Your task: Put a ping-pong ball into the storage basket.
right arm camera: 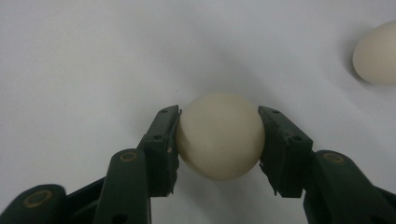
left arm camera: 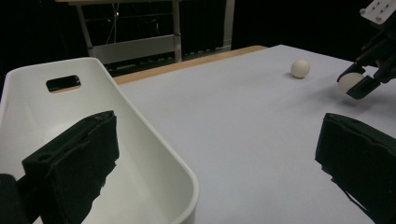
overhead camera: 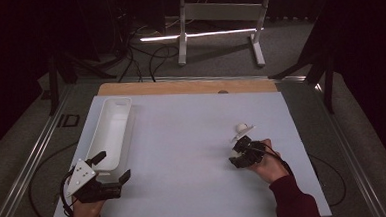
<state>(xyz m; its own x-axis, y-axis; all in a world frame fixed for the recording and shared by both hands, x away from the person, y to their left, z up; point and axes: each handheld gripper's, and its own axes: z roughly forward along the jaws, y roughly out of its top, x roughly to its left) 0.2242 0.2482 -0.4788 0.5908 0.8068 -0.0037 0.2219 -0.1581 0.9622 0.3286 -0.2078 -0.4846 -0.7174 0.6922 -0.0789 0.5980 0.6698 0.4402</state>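
Right gripper (right arm camera: 219, 140) has its two black jaws pressed against either side of a cream-white ball (right arm camera: 219, 142), which sits squarely between them at the centre of the right gripper view. In the high view this gripper (overhead camera: 243, 153) lies at the right of centre, low over the white table (overhead camera: 193, 153), with the person's hand behind it. From the left gripper view the same held ball (left arm camera: 349, 81) appears at the far right edge, near the surface; whether it has left the table I cannot tell.

Left gripper (overhead camera: 109, 168) rests at the lower left of the high view with its jaws spread wide and nothing between them, just beside the near end of the long white tub (overhead camera: 113, 127). In its own view one jaw hangs over the tub's inside (left arm camera: 140, 154), which looks bare as far as it shows.

A second ball (left arm camera: 300, 68) lies loose on the table in the upper right of the left gripper view, a little beyond the held one; it also sits at the upper right edge of the right gripper view (right arm camera: 376, 53).

Judging by this, the work is at an early stage: one ball is gripped, none appears to be in the tub, and both carrying this one across and fetching the other remain.
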